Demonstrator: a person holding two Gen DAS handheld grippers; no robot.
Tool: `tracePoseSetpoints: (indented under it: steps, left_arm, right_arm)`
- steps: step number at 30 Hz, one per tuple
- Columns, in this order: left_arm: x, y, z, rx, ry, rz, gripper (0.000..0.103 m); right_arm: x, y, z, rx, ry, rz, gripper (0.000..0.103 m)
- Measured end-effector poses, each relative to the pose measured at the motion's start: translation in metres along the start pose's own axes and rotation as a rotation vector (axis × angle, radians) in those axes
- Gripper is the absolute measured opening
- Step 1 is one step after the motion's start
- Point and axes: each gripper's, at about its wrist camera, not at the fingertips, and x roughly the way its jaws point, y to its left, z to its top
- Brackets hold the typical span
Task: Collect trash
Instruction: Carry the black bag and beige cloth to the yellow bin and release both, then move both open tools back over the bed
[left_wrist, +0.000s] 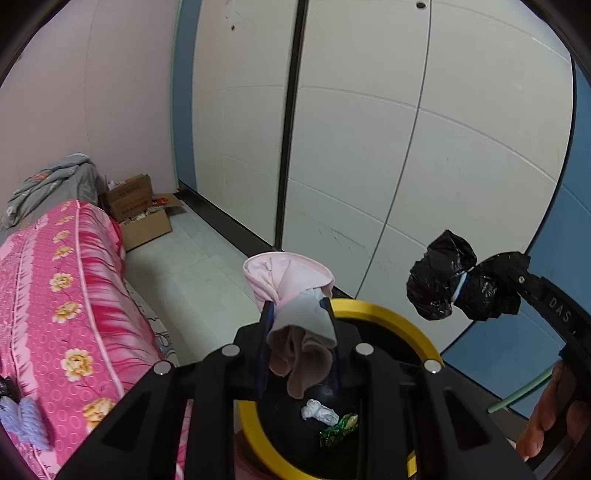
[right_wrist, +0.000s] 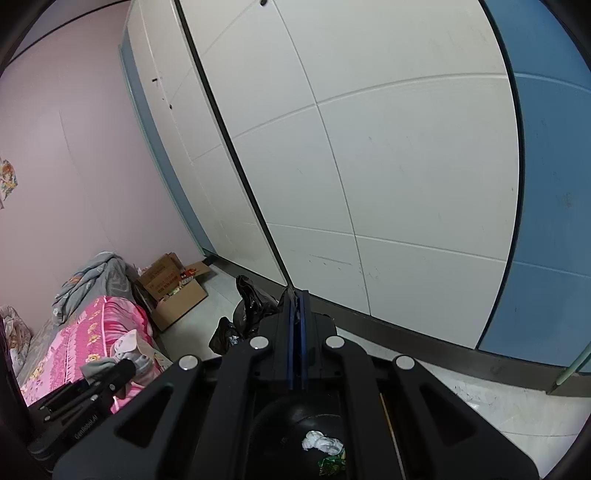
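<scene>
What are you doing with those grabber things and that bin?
A person is tidying up with a grabber in each hand. The left gripper is pinching a bundle of pink and grey cloth right over the yellow-rimmed bin. The right gripper is clamped on a crumpled black plastic bag beside it. Inside the bin there is already a white tissue wad and a green wrapper.

Both cameras sit close above the bin, looking forward and down past their own fingers toward the white wardrobe behind it. The left view hangs on the bed side of the bin, the right view on the far side. Both share the bin's inside, the wardrobe, the bed and the box.
</scene>
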Motion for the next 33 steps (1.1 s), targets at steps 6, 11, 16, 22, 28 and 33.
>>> tracePoseSetpoints:
  steps: [6, 11, 16, 22, 28, 33]
  left_arm:
    - [0.012, -0.002, -0.004, -0.022, 0.021, -0.029, 0.026]
    - [0.002, 0.004, 0.0, -0.048, 0.008, -0.032, 0.044]
    - [-0.019, 0.018, 0.004, -0.086, -0.02, -0.03, 0.059]
    - [-0.058, 0.043, 0.006, -0.12, -0.076, 0.025, 0.073]
    - [-0.108, 0.073, 0.003, -0.13, -0.143, 0.118, 0.08]
    - [-0.153, 0.106, -0.004, -0.148, -0.187, 0.202, 0.083]
  right_arm:
    - [0.003, -0.005, -0.007, 0.009, 0.023, -0.004, 0.003]
    - [-0.003, -0.003, -0.002, 0.012, 0.013, -0.007, 0.006]
    - [-0.019, 0.002, 0.002, 0.025, -0.006, -0.004, 0.04]
    - [-0.042, 0.015, 0.009, 0.017, -0.023, 0.015, 0.043]
    - [-0.068, 0.053, 0.011, -0.031, -0.035, 0.099, 0.053]
    - [-0.088, 0.097, 0.007, -0.094, -0.027, 0.21, 0.065]
